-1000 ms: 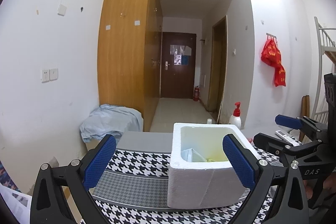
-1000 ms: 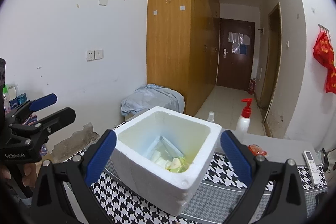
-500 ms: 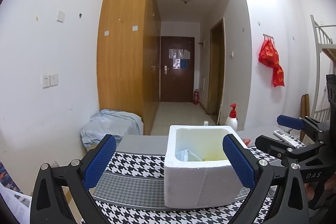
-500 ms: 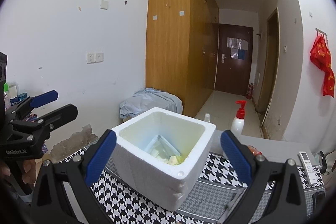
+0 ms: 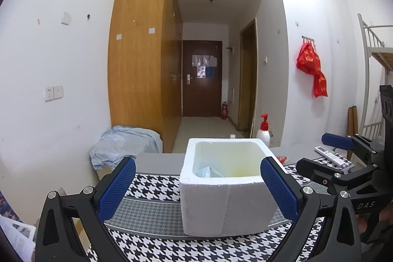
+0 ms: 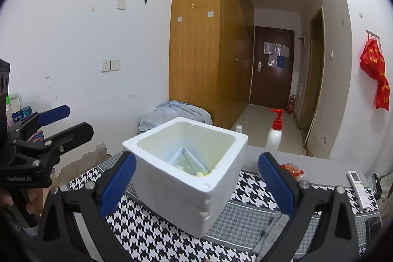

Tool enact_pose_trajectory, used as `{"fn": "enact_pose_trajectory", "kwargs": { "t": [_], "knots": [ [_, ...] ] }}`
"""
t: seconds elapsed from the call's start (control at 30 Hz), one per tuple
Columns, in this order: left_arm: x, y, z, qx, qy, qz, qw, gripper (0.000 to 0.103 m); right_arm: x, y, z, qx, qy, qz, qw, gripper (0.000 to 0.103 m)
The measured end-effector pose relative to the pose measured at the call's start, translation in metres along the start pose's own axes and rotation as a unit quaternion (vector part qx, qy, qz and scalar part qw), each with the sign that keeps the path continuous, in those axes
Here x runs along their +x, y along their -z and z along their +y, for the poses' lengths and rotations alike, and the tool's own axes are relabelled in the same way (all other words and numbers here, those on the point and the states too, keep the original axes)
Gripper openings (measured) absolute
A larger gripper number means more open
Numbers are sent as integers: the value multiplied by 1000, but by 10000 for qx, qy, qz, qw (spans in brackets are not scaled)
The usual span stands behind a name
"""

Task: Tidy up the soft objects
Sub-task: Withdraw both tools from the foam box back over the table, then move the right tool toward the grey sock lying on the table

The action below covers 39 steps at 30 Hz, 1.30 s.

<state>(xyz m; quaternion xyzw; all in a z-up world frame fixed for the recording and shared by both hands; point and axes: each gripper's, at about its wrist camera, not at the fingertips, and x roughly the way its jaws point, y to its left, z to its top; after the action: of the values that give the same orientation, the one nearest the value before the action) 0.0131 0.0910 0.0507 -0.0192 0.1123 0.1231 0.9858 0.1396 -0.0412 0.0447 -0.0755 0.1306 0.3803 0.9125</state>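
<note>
Grippers: the left gripper [image 5: 197, 184] and the right gripper [image 6: 196, 179] are both spread wide with nothing between the pads, each held level in front of the foam box [image 6: 186, 163]. The box stands upright on the houndstooth mat [image 6: 248, 190], at 12 o'clock from both cameras. Its contents lie at the bottom: a clear packet [image 6: 185, 160] and pale yellow soft pieces [image 6: 202, 173] at the packet's 4 o'clock. What the pieces are cannot be told. A grey cloth [image 6: 272, 230] lies on the mat at 4 o'clock of the box, partly behind the right gripper's finger.

Judgement: most soft items appear stowed; the cloth is probably next. Recommended procedure: lower the right gripper vertically over a fold, close on a bunched section rather than a single edge, lift clear of the box rim, then release above the box centre. Avoid nudging the light box.
</note>
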Motion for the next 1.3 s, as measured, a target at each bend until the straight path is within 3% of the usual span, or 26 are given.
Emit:
{"fn": "enact_pose_trajectory", "kwargs": {
  "t": [0.97,1.3],
  "knots": [
    [9,47,-10,-51,156,181,9997,102,1,51,-14,312,144,383,9987,101],
    [15,53,-29,-69,556,339,9979,102,-10,62,-29,409,322,415,9978,101]
  ]
}}
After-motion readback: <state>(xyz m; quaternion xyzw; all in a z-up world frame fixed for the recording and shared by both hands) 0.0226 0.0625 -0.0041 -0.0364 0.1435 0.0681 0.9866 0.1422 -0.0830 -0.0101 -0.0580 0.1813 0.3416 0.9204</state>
